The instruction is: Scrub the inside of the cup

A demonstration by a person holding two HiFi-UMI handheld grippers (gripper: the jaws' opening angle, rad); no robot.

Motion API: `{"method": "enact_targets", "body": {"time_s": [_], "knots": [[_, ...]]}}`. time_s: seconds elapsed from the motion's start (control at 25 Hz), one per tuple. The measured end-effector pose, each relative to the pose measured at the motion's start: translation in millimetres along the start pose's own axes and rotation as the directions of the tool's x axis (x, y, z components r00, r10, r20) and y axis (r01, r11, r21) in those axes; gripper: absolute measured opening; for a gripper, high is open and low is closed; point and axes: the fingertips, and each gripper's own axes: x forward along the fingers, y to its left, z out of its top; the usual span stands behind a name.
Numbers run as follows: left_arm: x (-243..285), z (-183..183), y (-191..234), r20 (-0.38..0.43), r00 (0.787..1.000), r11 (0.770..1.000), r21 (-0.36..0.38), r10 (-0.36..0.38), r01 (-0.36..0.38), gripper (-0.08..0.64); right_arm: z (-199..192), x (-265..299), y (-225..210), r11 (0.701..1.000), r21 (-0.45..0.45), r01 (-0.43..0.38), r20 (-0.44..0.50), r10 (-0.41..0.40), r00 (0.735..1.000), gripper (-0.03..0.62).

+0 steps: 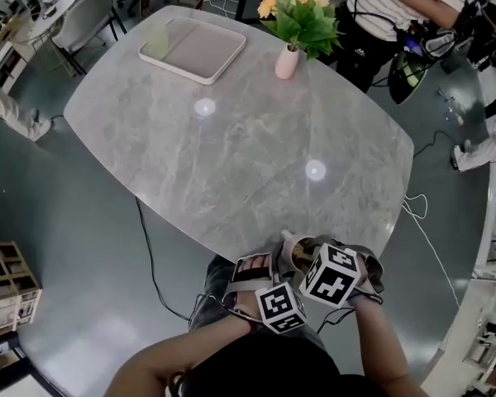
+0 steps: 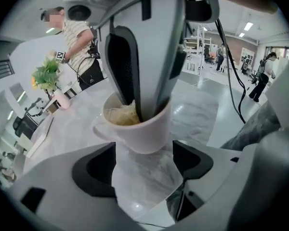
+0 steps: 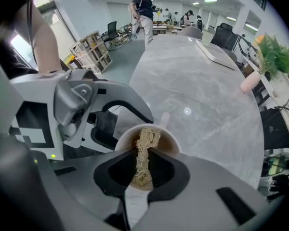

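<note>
A white cup (image 1: 293, 250) with a handle stands near the table's front edge, close to the person. My left gripper (image 1: 264, 265) has its jaws wide, and its fingertips (image 2: 111, 163) lie against the cup's (image 2: 143, 134) lower sides. My right gripper (image 1: 307, 253) points steeply down into the cup (image 3: 169, 139). It (image 3: 143, 153) is shut on a tan, stringy scrub pad (image 3: 145, 143), which hangs inside the cup. In the left gripper view the right gripper's fingers (image 2: 149, 71) dip past the rim, with the scrub pad (image 2: 120, 115) beside them.
A marble table (image 1: 231, 155) stretches away. At its far end lie a pale tray (image 1: 200, 50) with a light green cup (image 1: 157, 40), and a pink vase of flowers (image 1: 288, 59). A person (image 1: 397, 7) stands beyond it. A wooden crate (image 1: 8, 288) sits on the floor at left.
</note>
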Motion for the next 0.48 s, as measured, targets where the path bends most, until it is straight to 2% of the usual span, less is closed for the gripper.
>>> {"method": "enact_targets", "body": {"time_s": [0.16,0.48], "knots": [[3.4,13.6,6.2,0.023,0.999,0.996,0.084,0.032,-0.034,0.374,3.2,-2.1,2.7,0.999,0.017,-0.036,0.055,0.035,0.998,0.060],[3.1,7.6,16.4,0.023,0.996,0.996,0.017,0.082,-0.082,0.377,15.2,-27.9,3.7,0.995,0.064,-0.081,0.218,0.066,0.974,0.060]]}}
